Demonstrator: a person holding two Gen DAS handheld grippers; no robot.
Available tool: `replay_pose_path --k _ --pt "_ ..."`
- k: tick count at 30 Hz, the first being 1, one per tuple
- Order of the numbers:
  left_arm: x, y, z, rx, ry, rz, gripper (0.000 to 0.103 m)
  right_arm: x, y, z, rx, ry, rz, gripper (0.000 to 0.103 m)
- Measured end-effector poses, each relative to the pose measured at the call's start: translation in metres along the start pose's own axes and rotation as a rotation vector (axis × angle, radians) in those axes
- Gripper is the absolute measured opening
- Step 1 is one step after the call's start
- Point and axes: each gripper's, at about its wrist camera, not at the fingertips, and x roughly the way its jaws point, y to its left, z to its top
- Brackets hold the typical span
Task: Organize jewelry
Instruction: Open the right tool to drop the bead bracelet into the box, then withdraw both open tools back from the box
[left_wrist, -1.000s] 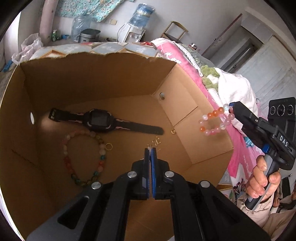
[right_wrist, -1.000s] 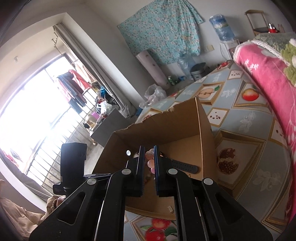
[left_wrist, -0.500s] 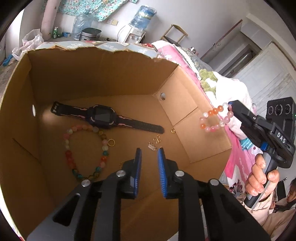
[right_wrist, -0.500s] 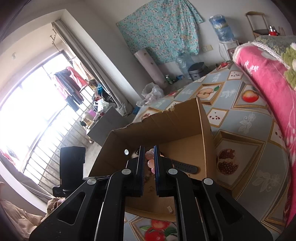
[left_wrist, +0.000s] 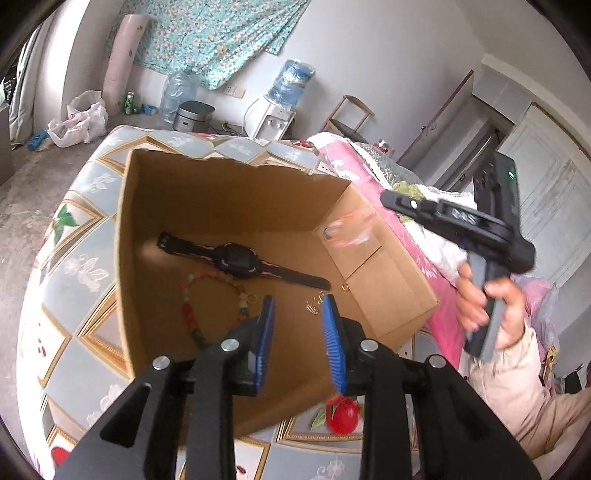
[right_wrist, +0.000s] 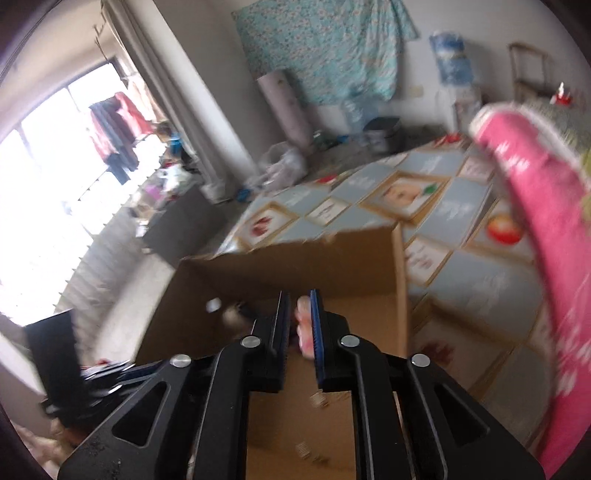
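Patterned bedding (left_wrist: 85, 273) in pale blue squares with gold borders and fruit prints carried an open cardboard box (left_wrist: 236, 206), which served as the landmark for everything else. Nearest the left wrist camera, the left claw (left_wrist: 297, 308) hung over the box's near edge with its blue pads (left_wrist: 266, 325) set moderately apart and nothing between them; its jaws had just been opening. Just beyond its tips, on the box floor, lay a few small gold pieces (left_wrist: 314, 304) and a tiny gold ring (left_wrist: 345, 287) near the box's right wall. Left of those lay a multicoloured bead bracelet (left_wrist: 210, 306) in a loop, and farther back a black watch with pink trim (left_wrist: 240, 258) stretched flat across the floor.

At the box's right wall a pink and orange bead bracelet (left_wrist: 349, 230) appeared as a blurred smear in mid-air, below the tips of the right claw (left_wrist: 391, 199), gripped by a hand (left_wrist: 484, 299) in a light sleeve outside the box on the right. In the right wrist view the same beads (right_wrist: 304, 332) sat between the right claw's narrowly parted pads; its jaws had just been opening, and the blur hid whether the pads pressed on them.

Beyond the box, a pink blanket (left_wrist: 354, 173) lay on the bed, and a water dispenser (left_wrist: 280, 110) stood against the far wall.
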Motion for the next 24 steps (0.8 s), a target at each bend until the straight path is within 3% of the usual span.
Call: replay_pose_path --k 7,11,14,16,18,20,22,24 --pt "-0.02 -0.003 -0.017 0.033 -0.03 0.043 0.03 -0.036 -0.007 -0.019 -0.002 -0.063 -0.079 0.017" --pt "-0.029 -0.011 -0.028 0.07 -0.053 0.074 0.04 -0.063 -0.003 -0.043 0.003 -0.085 -0.073 0.017" --pt "-0.038 -0.017 -0.037 0.114 -0.087 0.11 0.047 -0.071 0.009 -0.06 -0.044 -0.071 -0.07 0.03" --pt "-0.039 -0.02 -0.041 0.14 -0.105 0.17 0.048 -0.066 0.02 -0.068 -0.092 -0.046 -0.103 0.031" --pt "-0.038 -0.019 -0.042 0.156 -0.121 0.289 0.048 -0.062 0.026 -0.074 -0.115 -0.041 -0.15 0.031" --pt "-0.039 -0.01 -0.041 0.121 -0.142 0.333 0.048 -0.062 0.019 -0.076 -0.077 -0.059 -0.183 0.038" --pt "-0.047 0.003 -0.042 0.048 -0.174 0.248 0.048 -0.063 0.0 -0.079 0.011 -0.087 -0.245 0.064" --pt "-0.054 0.009 -0.042 -0.016 -0.191 0.205 0.049 -0.059 -0.023 -0.084 0.131 -0.06 -0.191 0.064"
